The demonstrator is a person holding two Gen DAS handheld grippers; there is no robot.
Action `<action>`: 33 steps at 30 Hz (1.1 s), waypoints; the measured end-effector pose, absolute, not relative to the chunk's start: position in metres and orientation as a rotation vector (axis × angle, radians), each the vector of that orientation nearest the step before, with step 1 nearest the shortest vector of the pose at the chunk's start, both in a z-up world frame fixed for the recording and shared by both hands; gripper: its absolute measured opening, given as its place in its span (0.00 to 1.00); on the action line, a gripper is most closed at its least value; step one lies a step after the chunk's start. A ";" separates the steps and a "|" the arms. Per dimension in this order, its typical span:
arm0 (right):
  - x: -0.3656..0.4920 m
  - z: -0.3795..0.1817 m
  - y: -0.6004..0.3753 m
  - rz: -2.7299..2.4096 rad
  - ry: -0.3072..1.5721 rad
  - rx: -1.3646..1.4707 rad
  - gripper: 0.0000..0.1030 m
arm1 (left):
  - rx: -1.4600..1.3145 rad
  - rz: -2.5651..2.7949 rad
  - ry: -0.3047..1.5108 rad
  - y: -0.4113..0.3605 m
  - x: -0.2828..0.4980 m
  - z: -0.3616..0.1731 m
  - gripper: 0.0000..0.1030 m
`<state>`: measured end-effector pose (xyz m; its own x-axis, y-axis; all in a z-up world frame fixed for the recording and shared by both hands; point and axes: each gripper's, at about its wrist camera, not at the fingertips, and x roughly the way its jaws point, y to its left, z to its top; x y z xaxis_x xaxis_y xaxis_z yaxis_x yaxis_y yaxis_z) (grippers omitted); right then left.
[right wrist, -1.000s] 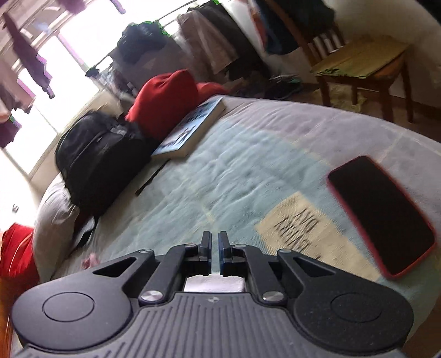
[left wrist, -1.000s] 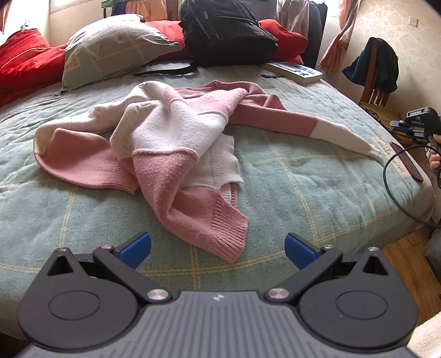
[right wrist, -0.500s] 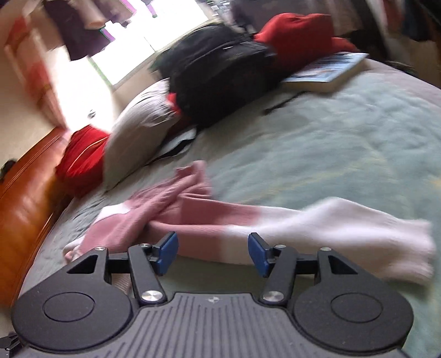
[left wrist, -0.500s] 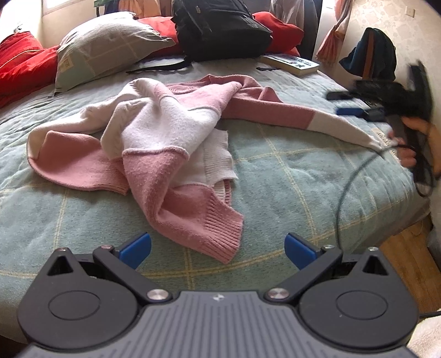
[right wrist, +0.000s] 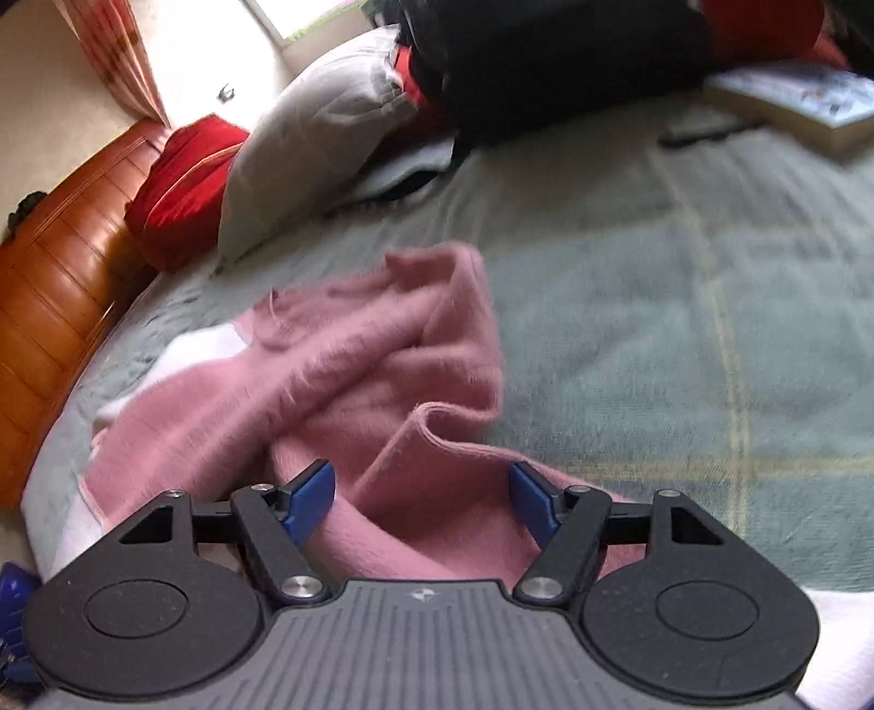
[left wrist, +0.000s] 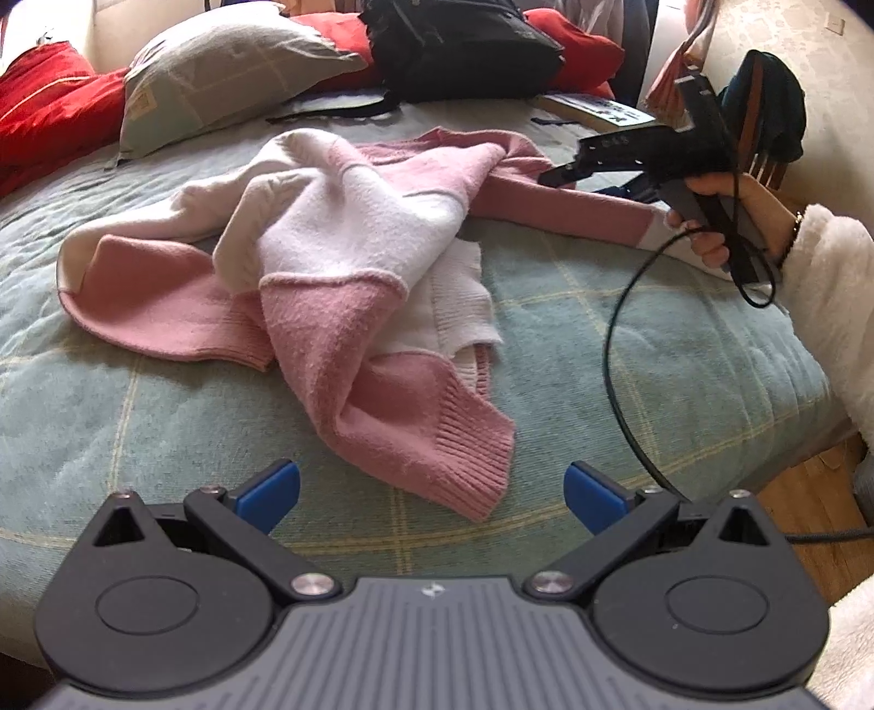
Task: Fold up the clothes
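A pink-and-white sweater (left wrist: pixel 338 262) lies crumpled on the green bed (left wrist: pixel 628 349), bunched toward the middle with one sleeve (left wrist: pixel 568 205) stretched out to the right. Its ribbed pink hem points toward the near edge.

The left gripper (left wrist: pixel 431 489) hovers over the near edge of the bed, its blue pads (left wrist: pixel 270 489) spread wide and holding nothing — the hem lies just beyond and between them.

The right gripper (right wrist: pixel 423 500) is over the right sleeve, fingers well apart with pink knit lying between and under them; whether they touch the cloth cannot be told. In the left view the same gripper shows at the right, a hand (left wrist: pixel 726 218) in a fluffy white sleeve around its handle and a black cable (left wrist: pixel 617 349) looping down from it.

At the far side sit a grey pillow (left wrist: pixel 229 71), red cushions (left wrist: pixel 49 120), a black backpack (left wrist: pixel 464 43) and a book (right wrist: pixel 803 106).
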<state>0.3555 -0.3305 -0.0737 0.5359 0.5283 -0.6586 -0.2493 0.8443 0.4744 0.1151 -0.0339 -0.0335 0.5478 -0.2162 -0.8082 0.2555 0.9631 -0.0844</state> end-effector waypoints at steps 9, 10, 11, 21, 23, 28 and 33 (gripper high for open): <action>0.380 -0.063 -0.350 0.491 0.881 0.342 0.82 | 0.046 -0.274 0.956 -0.034 0.122 -0.037 0.99; 0.385 -0.070 -0.351 0.508 0.923 0.367 0.82 | 0.046 -0.274 0.956 -0.034 0.121 -0.037 0.99; 0.387 -0.075 -0.351 0.538 0.949 0.392 0.84 | 0.045 -0.271 0.957 -0.033 0.121 -0.037 0.99; 0.402 -0.096 -0.357 0.644 0.942 0.600 0.69 | 0.034 -0.262 0.980 -0.034 0.125 -0.046 0.99; 0.405 -0.103 -0.366 0.599 0.945 0.659 0.47 | 0.037 -0.265 0.982 -0.034 0.124 -0.047 0.99; 0.392 -0.104 -0.366 0.511 0.947 0.650 0.14 | 0.023 -0.244 0.990 -0.031 0.126 -0.050 0.99; 0.395 -0.075 -0.358 0.393 0.869 0.506 0.13 | 0.033 -0.245 0.993 -0.031 0.127 -0.051 0.99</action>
<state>0.3953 -0.3581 -0.0749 0.5879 0.5203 -0.6194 -0.1217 0.8139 0.5681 0.1275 -0.0314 -0.0512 0.5214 -0.1896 -0.8320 0.2196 0.9720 -0.0838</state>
